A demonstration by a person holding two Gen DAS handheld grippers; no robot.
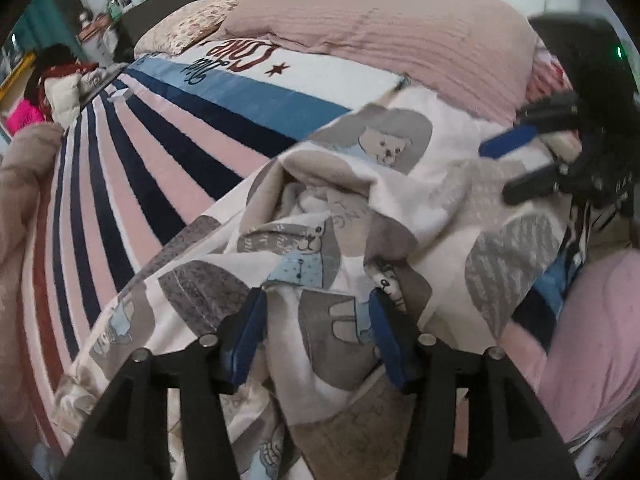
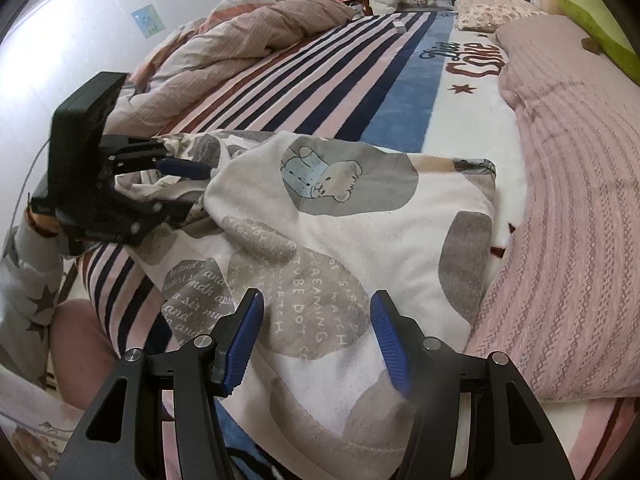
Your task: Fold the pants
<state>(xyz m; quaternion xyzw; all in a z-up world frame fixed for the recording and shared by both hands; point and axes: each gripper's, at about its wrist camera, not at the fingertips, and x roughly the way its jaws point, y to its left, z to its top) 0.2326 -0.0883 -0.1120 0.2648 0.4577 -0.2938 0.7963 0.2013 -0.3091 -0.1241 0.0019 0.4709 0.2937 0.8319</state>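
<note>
Right wrist view: blanket [image 2: 460, 92] perhaps reads "Diet Coke"; both hand-held grippers spread over pants [image 2: 360, 220].

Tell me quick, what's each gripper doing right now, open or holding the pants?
Left gripper: open, pants fabric between its jaws, not pinched.
Right gripper: open over the pants, holding nothing.

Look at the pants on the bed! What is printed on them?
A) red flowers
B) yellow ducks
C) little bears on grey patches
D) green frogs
C: the pants show a small bear with a light blue box on a grey patch, and more grey patches carry white writing.
</note>
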